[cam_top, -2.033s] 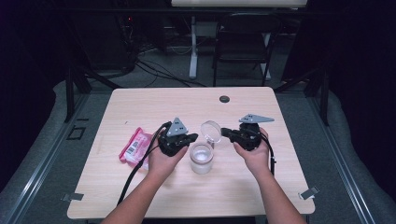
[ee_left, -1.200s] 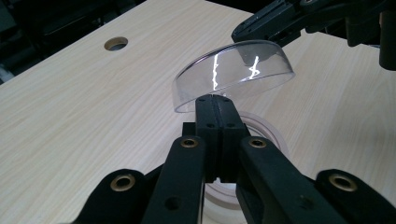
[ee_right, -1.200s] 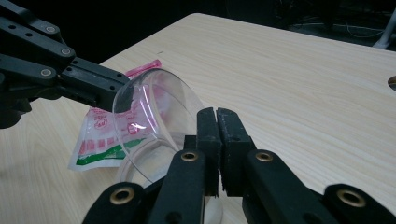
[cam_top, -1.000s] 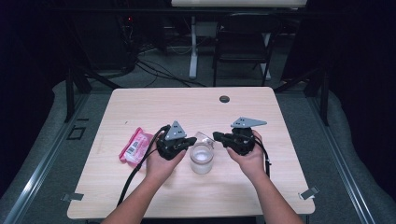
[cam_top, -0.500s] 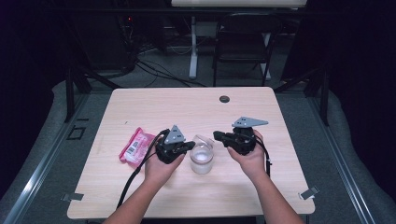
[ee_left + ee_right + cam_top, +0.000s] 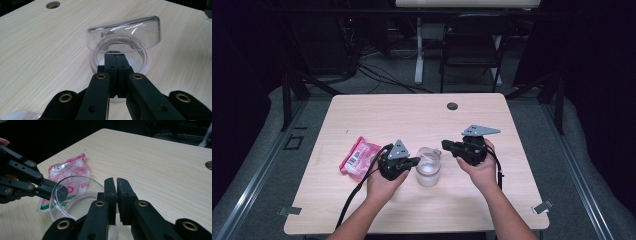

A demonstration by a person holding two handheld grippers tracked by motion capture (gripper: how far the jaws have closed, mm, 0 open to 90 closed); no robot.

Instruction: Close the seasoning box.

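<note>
Lid [image 6: 125, 35]: clear plastic, hanging tilted just above the jar [image 6: 428, 174], near the middle of the table [image 6: 412, 115].
Left tongs [image 6: 115, 56]: clamping on the lid's near rim and carrying it.
Right tongs [image 6: 116, 181]: sitting all but closed with nothing between them, hovering just right of the jar and not touching it.
Jar: standing upright and open, holding something white at the bottom.
Step in hand: judging by the pose, the person is either fitting the lid or lifting it clear; can't tell which.
Doing it well: levelling the lid first, centring it over the jar's mouth, moving straight along the jar's axis. Thin-edge grip is risking a slip, so going slow.
Right tongs' job: bracing the jar wall so it isn't tipping.
Packet [image 6: 359, 157]: pink, lying flat left of the left hand, apart from the jar.
Table: light wood grain, round cable hole [image 6: 452, 106] at the far edge.
Room: looking dark; a chair [image 6: 474, 45] and cables sitting behind the table.
</note>
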